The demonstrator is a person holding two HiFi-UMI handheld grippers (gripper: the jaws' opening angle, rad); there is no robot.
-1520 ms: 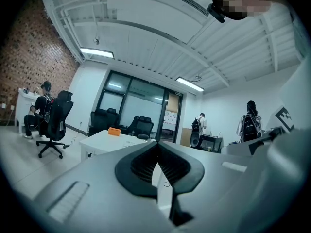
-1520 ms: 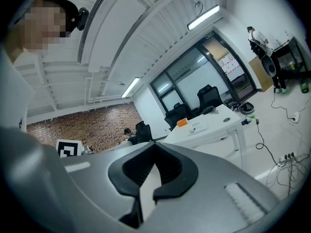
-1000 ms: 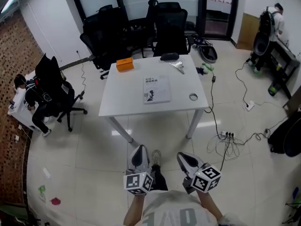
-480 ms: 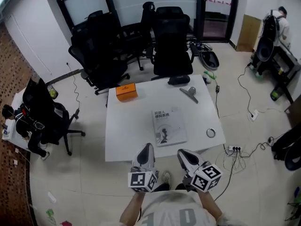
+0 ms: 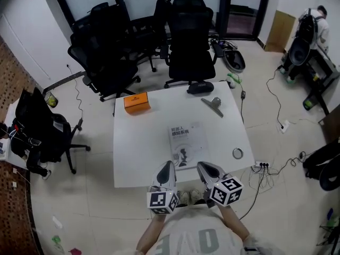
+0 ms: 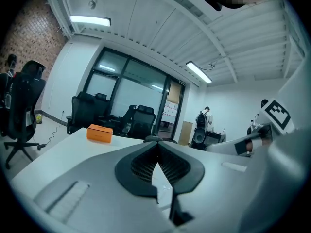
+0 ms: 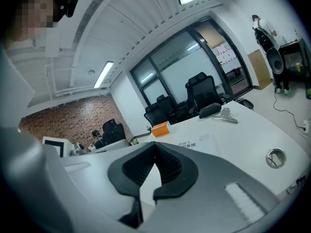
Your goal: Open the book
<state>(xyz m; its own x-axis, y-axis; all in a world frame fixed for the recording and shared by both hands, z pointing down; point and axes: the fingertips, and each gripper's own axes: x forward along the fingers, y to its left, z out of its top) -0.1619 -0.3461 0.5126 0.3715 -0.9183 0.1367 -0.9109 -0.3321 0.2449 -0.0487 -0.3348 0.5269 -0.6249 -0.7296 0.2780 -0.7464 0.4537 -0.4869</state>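
Head view takes in a white table point(image 5: 138, 158) with the closed book point(image 5: 187, 145) lying flat on it, cover up. Everything else is placed from the book.

The task looks to be at the approach, since the cover is not yet touched. The next move, I judge, calls for one tip at the book's free edge to lift the cover while the other steadies it.

The left gripper point(image 5: 168, 166) hovers at the book's near left corner and the right gripper point(image 5: 203, 167) at its near right corner. Whether either tip touches the book, I cannot tell. Both gripper views show the ribbed jaws pressed together with nothing between them.

An orange box point(image 5: 136, 102) sits beyond the book to the left. A black pouch point(image 5: 200, 87) lies beyond the book to the right, with a metal clip point(image 5: 213, 105) nearer the book. A small tape ring point(image 5: 237, 153) lies right of the book.
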